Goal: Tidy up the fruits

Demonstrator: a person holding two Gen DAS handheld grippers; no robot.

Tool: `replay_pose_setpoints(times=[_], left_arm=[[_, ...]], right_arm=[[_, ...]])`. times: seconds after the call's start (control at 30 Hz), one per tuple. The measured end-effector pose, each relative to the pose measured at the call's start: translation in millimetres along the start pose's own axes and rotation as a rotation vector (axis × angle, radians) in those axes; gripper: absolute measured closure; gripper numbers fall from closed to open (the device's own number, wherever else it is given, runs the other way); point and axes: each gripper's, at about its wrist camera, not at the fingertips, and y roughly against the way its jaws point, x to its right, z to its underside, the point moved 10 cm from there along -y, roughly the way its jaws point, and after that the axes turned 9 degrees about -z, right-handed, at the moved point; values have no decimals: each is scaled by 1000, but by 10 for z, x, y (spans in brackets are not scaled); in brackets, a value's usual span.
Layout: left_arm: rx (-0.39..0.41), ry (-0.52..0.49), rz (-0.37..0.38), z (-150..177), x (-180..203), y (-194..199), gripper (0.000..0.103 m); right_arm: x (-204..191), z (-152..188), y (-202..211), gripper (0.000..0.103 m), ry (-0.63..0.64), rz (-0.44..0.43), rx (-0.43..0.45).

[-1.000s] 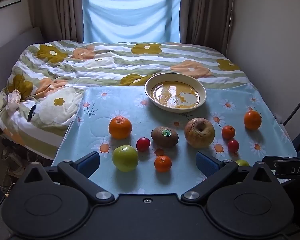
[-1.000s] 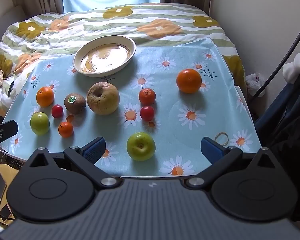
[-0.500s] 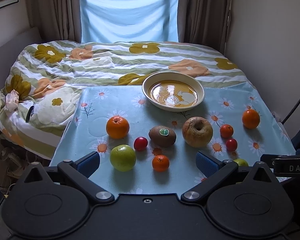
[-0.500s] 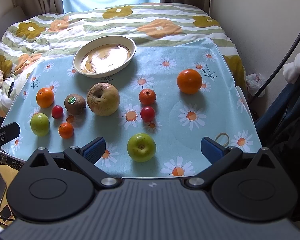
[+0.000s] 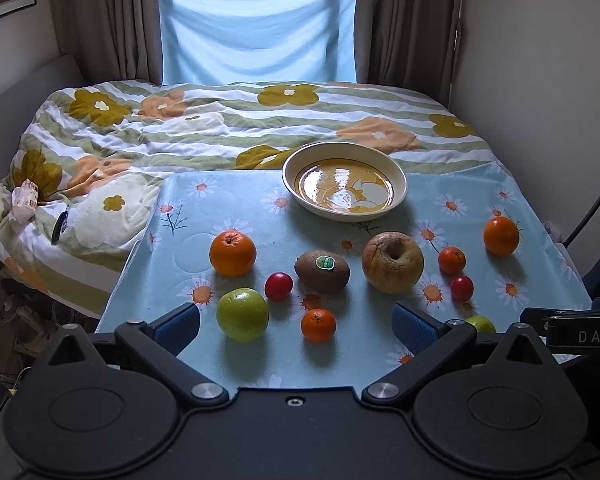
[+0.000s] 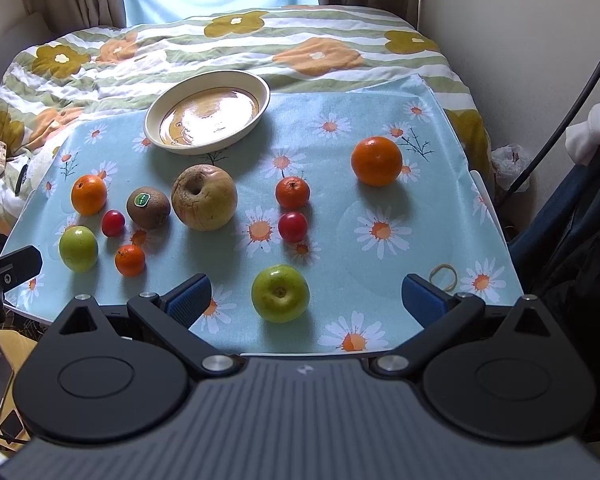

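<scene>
Glossy ceramic bowl [image 6: 206, 118]; matt printed cloth [image 6: 380, 184]; fuzzy kiwi [image 6: 148, 209]; wrinkled apple [image 6: 204, 202].

Floral striped quilt [image 5: 228, 132] behind daisy cloth [image 6: 380, 216]. Blue drape [image 5: 256, 32] between brown curtains [image 5: 108, 20]. Rubber band [image 6: 444, 276] on cloth.

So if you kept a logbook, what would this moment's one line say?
stage: start, nothing picked | left tongs: open, empty | right tongs: open, green apple between tips, untouched | bowl: empty | fruits: loose on cloth
</scene>
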Motion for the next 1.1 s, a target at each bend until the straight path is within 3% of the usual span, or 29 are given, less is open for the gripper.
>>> replay_pose_setpoints(times=[1.1], left_arm=[[-1,4,15,-46,65,-14,0]], right_arm=[[5,-22,-4,0,5,-7,3]])
